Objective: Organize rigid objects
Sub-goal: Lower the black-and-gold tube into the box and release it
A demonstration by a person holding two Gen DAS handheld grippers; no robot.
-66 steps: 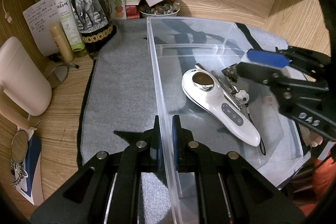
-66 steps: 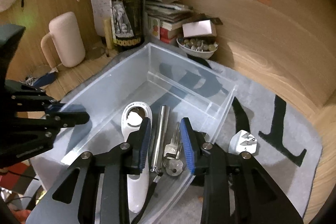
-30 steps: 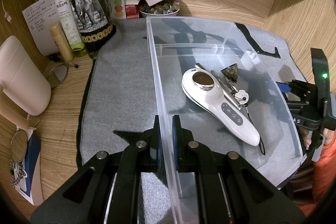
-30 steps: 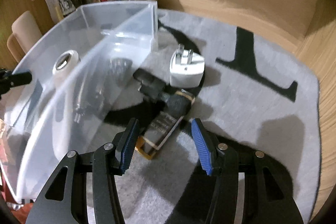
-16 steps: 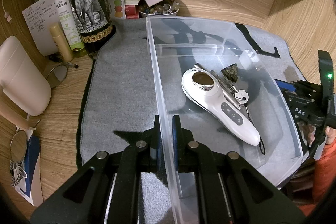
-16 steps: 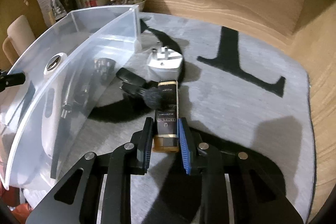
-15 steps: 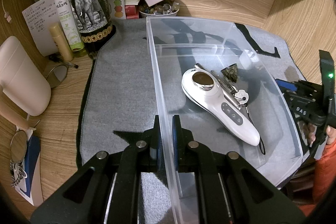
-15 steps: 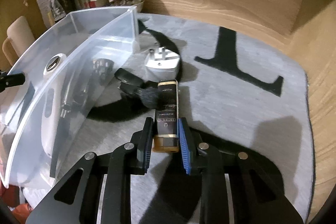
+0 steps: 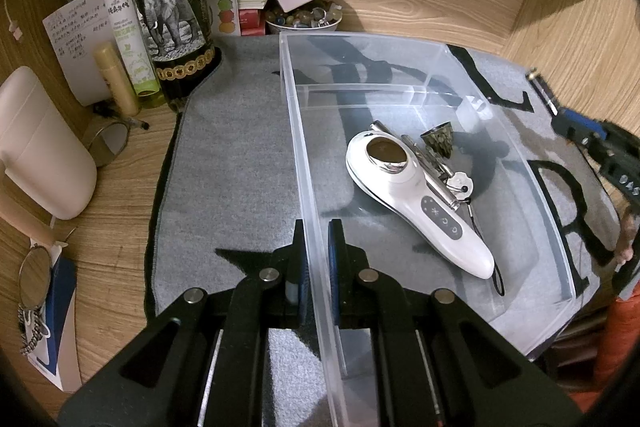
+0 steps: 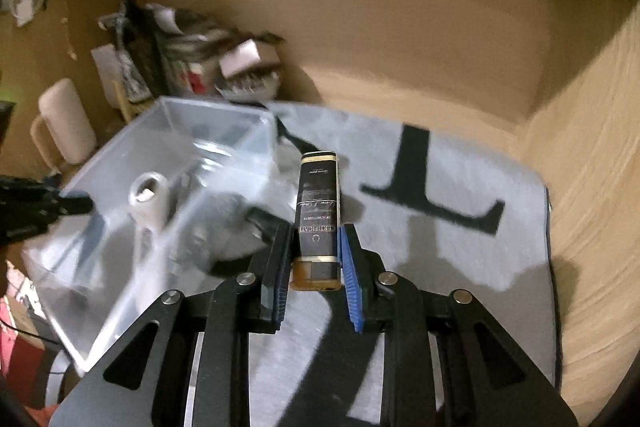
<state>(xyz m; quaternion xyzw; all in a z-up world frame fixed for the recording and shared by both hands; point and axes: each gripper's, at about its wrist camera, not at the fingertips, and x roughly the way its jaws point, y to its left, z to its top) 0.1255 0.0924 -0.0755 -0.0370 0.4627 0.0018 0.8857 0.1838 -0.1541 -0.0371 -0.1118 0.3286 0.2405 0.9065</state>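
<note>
Now the right claw (image 10: 313,259), clenched on the black lighter (image 10: 319,211), has lifted it off the grey mat (image 10: 432,247), blurred mid-swing beside the clear bin (image 9: 400,75). Meanwhile the left claw (image 9: 317,259) stays pinched on the bin wall, steadying it; the drop inside likely comes next.
</note>
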